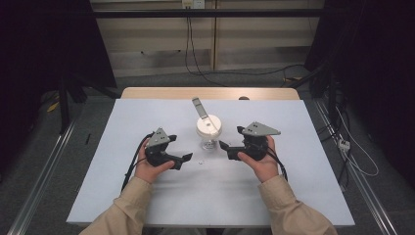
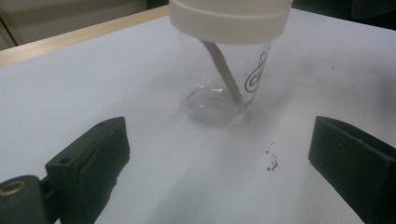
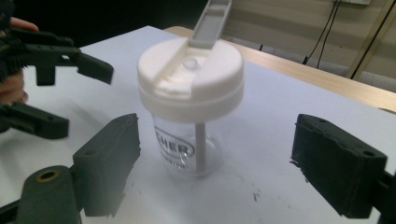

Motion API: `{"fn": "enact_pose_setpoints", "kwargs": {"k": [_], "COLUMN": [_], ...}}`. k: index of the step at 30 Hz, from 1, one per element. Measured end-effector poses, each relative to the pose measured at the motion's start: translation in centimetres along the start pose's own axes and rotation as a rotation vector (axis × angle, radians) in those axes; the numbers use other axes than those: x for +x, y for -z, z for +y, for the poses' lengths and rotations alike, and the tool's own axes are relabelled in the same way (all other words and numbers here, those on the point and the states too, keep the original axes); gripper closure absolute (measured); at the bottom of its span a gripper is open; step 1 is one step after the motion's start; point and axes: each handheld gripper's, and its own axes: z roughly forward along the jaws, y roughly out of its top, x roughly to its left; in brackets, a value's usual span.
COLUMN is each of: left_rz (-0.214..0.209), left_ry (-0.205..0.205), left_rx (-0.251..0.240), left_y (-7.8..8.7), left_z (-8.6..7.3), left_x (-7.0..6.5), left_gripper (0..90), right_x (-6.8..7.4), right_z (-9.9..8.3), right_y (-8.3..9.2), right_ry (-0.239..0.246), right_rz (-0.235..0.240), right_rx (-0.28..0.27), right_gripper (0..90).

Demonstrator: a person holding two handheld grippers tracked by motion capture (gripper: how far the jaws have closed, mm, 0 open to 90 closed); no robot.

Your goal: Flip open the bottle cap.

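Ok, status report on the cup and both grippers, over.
Left gripper open, right gripper open, either side of cup. Cup upright, lid on, flap up, unheld. Nothing in the way.

The cup (image 1: 209, 134) stands upright on the sheet (image 1: 293, 186) that covers the table (image 1: 147, 93), near the middle and a little toward the far edge. Its lid (image 1: 209, 126) sits on top, with the flap (image 1: 198, 106) tilted up and back toward the far side. A straw (image 3: 202, 149) runs down inside the cup from the lid to the bottom. My left gripper (image 1: 187, 157) lies to the left of the cup and a bit nearer me; my right gripper (image 1: 222, 146) lies just right of it. The cup stands between the two, touching neither. A few crumbs (image 2: 271, 163) lie on the sheet just before the cup, between it and my left gripper.
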Motion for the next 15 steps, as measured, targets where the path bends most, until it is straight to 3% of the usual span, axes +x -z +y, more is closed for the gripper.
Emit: {"fn": "enact_pose_setpoints", "kwargs": {"k": [4,7,15], "left_rz": [0.005,0.011,0.02], "left_ry": [0.01,-0.011,0.011], "left_rx": [0.001,0.014,0.029], "left_y": [0.8,1.3,3.1], "left_z": [-0.4,-0.6,-1.7], "left_x": [0.0,0.1,0.4], "left_gripper": [5.1,5.2,5.5], "right_x": [-0.1,-0.1,-0.7], "right_z": [-1.1,-1.7,-3.9], "right_y": [0.5,1.0,2.9], "right_ry": [-0.012,-0.012,-0.041], "right_rz": [-0.002,0.002,-0.01], "right_rx": [0.005,0.01,0.029], "right_gripper": [13.9,13.3,12.6]}}
